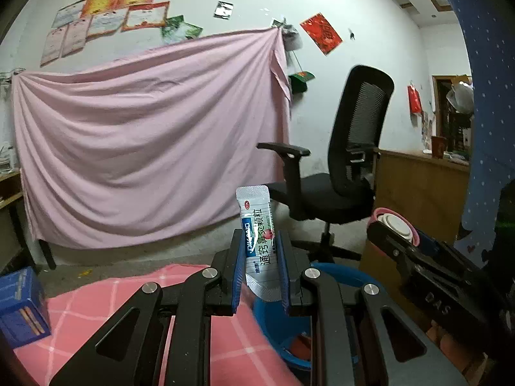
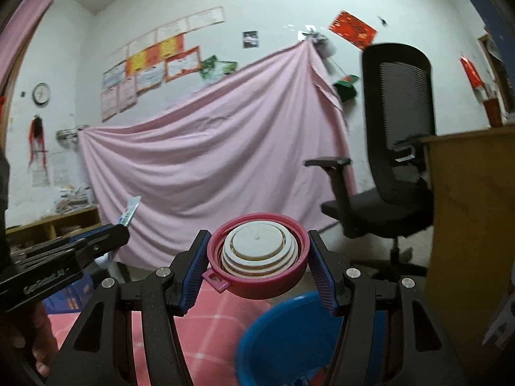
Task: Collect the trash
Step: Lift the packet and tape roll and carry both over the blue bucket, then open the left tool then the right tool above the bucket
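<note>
Your left gripper (image 1: 260, 270) has its blue pads (image 1: 239, 270) nearly together, pinching a white and silver sachet (image 1: 257, 225) printed with blue, green and red; the sachet stands upright between the pads, its sealed top well above the fingertips and its lower end hanging out below them. Your right gripper (image 2: 257, 257) stands about half open and is clamped on a round pink lid (image 2: 257, 257), the pads pressing its rim on either side; the lid faces the camera on its hollow side, showing stepped white rings inside and a small pink tab at its lower left edge. Both pieces are held up in the air, over the edge of a blue plastic basin (image 2: 289, 331) that sits below and slightly right of the lid, and just under the sachet in the left wrist view. Inside the basin you can make out something reddish, but it is too blurred to name. Under both grippers lies a pink checked cloth (image 1: 106, 302), with a blue box (image 1: 21, 302) on it at the far left. Beyond stand a black mesh-backed office chair (image 1: 351, 148), a wooden desk (image 2: 470, 199) at the right, and a pale pink sheet (image 1: 145, 135) hung across the wall beneath a cluster of certificates (image 1: 112, 13).
</note>
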`<state>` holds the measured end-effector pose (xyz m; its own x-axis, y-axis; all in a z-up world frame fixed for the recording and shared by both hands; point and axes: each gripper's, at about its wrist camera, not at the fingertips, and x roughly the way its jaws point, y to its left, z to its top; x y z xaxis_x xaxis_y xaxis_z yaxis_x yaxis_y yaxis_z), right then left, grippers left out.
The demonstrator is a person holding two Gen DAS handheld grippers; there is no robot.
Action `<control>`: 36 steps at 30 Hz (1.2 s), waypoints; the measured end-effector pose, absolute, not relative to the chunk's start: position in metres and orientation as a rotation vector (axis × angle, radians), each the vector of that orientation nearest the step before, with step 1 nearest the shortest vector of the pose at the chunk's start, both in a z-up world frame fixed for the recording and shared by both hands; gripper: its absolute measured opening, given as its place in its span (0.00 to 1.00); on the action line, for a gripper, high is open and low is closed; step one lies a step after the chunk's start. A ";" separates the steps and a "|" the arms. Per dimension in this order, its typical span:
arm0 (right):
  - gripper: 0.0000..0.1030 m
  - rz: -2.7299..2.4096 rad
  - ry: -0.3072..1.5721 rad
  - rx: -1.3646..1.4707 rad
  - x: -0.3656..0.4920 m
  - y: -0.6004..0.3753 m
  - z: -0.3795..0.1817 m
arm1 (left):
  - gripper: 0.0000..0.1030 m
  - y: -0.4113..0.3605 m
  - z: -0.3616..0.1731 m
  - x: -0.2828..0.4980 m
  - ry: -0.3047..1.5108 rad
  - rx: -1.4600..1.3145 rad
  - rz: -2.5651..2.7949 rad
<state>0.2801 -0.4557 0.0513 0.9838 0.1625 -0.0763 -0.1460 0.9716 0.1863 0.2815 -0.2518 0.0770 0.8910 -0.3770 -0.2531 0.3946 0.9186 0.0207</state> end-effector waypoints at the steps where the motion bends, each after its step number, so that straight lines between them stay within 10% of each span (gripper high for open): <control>1: 0.56 0.148 0.101 0.195 0.281 -0.462 0.050 | 0.16 -0.257 0.075 0.284 0.255 0.076 -0.407; 36: 0.58 0.087 0.342 0.309 0.315 -0.506 0.015 | 0.22 -0.297 0.025 0.358 0.584 0.014 -0.415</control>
